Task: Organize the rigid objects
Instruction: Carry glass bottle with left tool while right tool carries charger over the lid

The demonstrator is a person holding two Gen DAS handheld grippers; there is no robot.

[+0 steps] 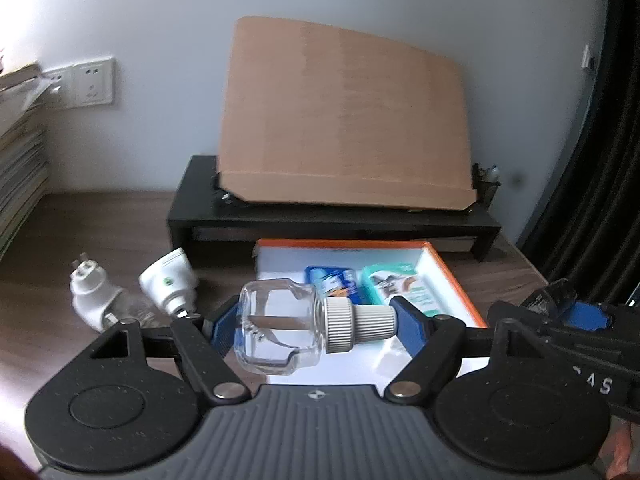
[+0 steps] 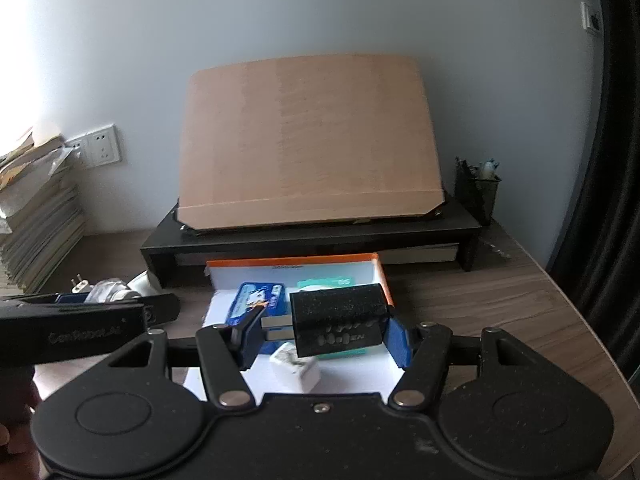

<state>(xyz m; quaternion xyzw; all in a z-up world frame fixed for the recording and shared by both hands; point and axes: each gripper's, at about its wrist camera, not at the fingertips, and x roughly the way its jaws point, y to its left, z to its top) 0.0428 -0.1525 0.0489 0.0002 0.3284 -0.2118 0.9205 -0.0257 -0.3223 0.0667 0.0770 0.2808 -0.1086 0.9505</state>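
1. Two grippers loaded: left gripper (image 1: 314,322) pinches a clear bottle (image 1: 280,328) lengthwise above the orange-rimmed tray (image 1: 452,276).
2. Right gripper (image 2: 326,338) clamps a black plug adapter (image 2: 338,324) over the same tray (image 2: 382,276).

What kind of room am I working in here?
Probably a home office or study: a wooden desk against a wall, a black monitor riser, a mesh pen holder and a stack of books or papers beside wall sockets.
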